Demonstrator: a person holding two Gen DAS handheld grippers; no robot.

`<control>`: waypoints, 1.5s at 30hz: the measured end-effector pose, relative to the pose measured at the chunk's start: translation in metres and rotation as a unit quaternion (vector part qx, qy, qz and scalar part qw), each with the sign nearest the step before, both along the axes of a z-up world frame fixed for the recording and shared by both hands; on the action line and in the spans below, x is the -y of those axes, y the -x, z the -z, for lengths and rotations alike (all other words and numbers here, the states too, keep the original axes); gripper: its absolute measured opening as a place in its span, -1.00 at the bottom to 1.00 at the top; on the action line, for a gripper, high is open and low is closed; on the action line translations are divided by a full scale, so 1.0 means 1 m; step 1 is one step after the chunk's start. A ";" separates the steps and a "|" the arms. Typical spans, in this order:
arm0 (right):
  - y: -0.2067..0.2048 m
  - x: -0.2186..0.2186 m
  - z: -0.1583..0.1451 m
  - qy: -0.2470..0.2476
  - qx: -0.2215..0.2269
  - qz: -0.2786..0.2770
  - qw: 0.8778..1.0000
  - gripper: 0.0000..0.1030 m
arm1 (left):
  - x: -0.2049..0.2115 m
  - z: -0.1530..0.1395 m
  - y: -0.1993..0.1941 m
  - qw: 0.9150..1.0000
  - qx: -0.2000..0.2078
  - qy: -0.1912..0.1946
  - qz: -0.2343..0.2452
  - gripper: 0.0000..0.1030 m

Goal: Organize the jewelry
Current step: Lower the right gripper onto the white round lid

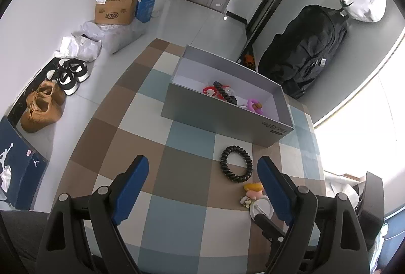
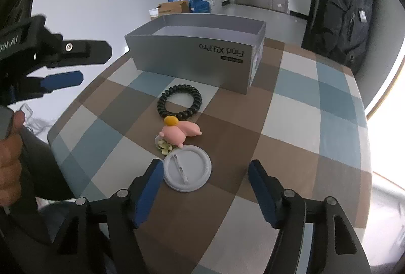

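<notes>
At lower centre, the right gripper (image 2: 205, 188) has its fingers (image 2: 149, 190) spread either side of a white round badge (image 2: 187, 167) lying on the checked counter (image 2: 303, 122), not pressing it. Above lie a pink charm (image 2: 181, 133), a black coil hair tie (image 2: 179, 102) and a grey box (image 2: 192, 56). The left gripper (image 2: 76, 64) reaches in from the upper left.

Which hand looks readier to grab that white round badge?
Right. The right gripper already straddles the badge, its jaws not yet pressing on it. The left gripper hovers open beside it, with nothing between its jaws.
</notes>
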State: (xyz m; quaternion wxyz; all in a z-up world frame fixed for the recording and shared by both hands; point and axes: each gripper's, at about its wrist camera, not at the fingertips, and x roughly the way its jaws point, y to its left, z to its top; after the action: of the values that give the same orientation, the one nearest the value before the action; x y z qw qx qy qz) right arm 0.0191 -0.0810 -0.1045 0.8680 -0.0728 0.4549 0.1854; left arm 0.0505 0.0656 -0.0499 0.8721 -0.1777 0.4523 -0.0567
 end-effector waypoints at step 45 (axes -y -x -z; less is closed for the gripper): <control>-0.011 0.022 -0.018 -0.056 -0.002 0.022 0.998 -0.19 | 0.009 0.018 -0.017 0.999 -0.041 -0.030 0.000 0.64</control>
State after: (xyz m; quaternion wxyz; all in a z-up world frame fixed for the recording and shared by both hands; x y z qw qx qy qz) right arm 0.0303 -0.1029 -0.0862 0.8737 -0.0141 0.4471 0.1915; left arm 0.0677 0.0565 -0.0682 0.8576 -0.1539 0.4894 -0.0356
